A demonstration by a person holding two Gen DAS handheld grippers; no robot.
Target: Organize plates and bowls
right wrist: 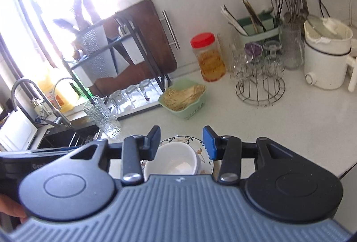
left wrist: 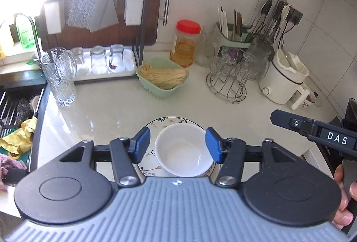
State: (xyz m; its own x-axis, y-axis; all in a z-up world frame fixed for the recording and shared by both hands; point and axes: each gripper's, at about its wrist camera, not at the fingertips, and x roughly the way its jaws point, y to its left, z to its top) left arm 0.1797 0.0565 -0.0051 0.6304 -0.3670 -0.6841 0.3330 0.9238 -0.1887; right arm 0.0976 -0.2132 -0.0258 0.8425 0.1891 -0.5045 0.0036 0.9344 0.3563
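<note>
Stacking step apparently finishing: round white ceramic bowl (left wrist: 184, 150) is sitting on the floral-rimmed plate (left wrist: 149, 156) at the pale surface's (left wrist: 107, 112) near edge, both left gripper (left wrist: 177, 145) and right gripper (right wrist: 181, 142) hovering above with fingers part-open, holding nothing; next piece needing locating.

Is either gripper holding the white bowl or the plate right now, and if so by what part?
Nothing is held. Left gripper and right gripper are both open above the white bowl, which sits on the plate.
</note>
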